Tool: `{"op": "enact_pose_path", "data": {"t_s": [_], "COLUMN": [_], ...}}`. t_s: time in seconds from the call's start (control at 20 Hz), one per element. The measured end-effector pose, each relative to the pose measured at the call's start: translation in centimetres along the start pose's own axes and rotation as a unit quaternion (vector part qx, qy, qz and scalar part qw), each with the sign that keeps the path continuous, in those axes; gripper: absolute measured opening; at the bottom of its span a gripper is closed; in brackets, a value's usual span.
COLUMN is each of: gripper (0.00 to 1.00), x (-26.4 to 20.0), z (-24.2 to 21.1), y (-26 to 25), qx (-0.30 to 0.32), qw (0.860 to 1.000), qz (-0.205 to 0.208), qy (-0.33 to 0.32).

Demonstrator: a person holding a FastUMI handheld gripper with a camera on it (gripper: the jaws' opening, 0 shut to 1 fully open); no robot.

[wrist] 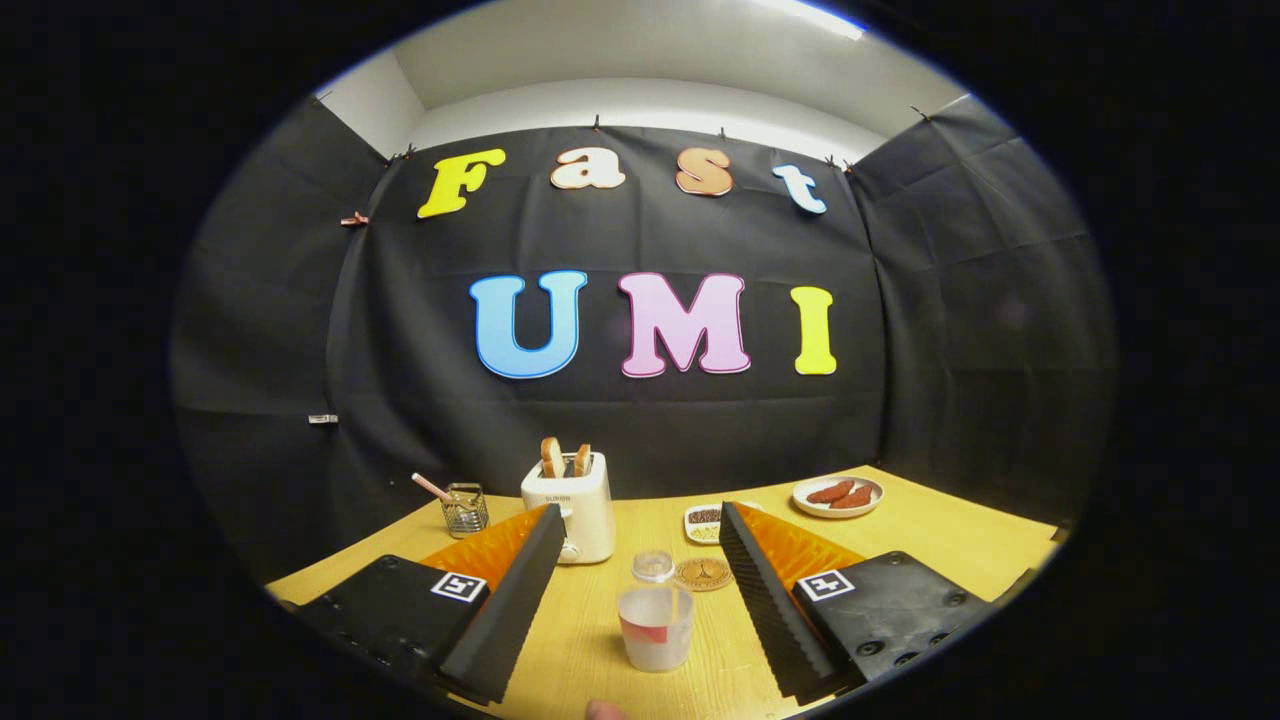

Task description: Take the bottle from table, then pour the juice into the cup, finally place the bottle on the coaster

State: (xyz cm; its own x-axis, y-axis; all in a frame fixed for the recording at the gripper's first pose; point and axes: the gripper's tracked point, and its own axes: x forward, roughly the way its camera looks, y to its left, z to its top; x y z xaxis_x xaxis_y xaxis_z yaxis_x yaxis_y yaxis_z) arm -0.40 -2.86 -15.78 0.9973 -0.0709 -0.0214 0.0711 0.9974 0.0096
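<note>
Claw (pixel 640 570) fingers stand wide apart over the yellow wooden table (pixel 930 545), gripping nothing. Between them, nearest, sits a translucent plastic cup (pixel 655 627) with a red patch on its side; just beyond it is a small clear bottle (pixel 653 566) with a pale cap, and beside that a round brown cork coaster (pixel 703 574).

The cup stands in front of the bottle, so I judge a straight reach risks nudging or tipping the cup before the fingers close. The bottle is small and smooth, and a loose or off-centre grip could let it slip or spill juice short of the cup.

Further back stand a white toaster (pixel 572 505) holding bread slices, a small wire holder (pixel 465 508) with a pink stick, a small white dish (pixel 704 522), and a white plate (pixel 838 496) of sausages, well clear of the reach.
</note>
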Motion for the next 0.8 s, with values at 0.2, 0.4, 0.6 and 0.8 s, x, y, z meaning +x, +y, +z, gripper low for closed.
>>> {"op": "enact_pose_path", "data": {"t_s": [0.2, 0.4, 0.6, 0.8], "gripper": [0.97, 0.96, 0.96, 0.96], "x": [0.8, 1.8, 3.2, 4.5], "z": [-6.7, -10.4, -12.4, -12.9], "y": [-0.4, -0.9, -1.1, -1.0], "qx": [-0.018, -0.015, -0.016, -0.008], "qw": [0.999, 0.999, 0.999, 0.999], "qz": [0.003, -0.001, -0.007, -0.002], "qy": [0.034, 0.044, 0.048, 0.046]}}
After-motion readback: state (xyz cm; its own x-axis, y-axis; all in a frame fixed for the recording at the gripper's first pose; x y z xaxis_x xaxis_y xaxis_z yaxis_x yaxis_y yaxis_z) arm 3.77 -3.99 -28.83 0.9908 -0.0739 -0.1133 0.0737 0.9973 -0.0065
